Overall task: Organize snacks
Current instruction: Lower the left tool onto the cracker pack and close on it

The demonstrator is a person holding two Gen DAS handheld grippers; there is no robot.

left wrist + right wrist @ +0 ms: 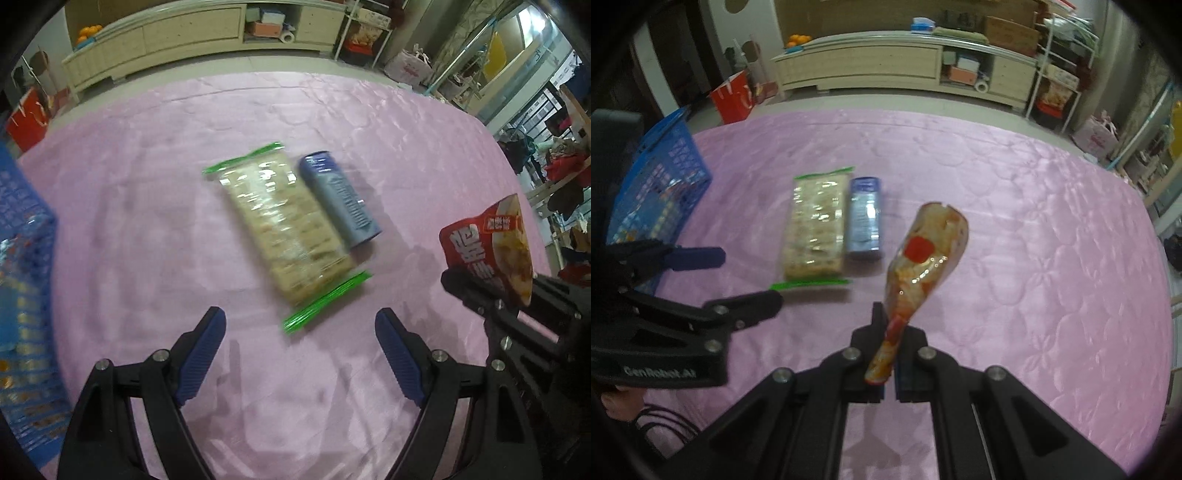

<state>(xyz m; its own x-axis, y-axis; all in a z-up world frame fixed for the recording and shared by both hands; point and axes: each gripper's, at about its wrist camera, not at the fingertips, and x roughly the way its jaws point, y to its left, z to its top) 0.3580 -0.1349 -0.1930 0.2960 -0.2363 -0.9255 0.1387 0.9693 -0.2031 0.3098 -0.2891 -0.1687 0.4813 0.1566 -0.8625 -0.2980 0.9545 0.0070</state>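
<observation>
Pink quilted cover (1015, 206) (cream cabinet (886, 66) behind).

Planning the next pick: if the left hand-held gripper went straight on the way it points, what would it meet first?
Probably the clear cracker pack with green sealed ends, lying on the pink cloth just ahead of the open left hand-held gripper. The blue can lies beside it, slightly farther. Depth is uncertain.

You have a bed (1034, 229) in front of you, covered in a shiny pink quilted sheet. Near its middle lies a clear cracker pack (815, 229) with green sealed ends, and a blue can (865, 218) lies on its side just beside it, along the pack's long edge. At the left edge sits a blue plastic basket (661, 184) with packets inside.
</observation>
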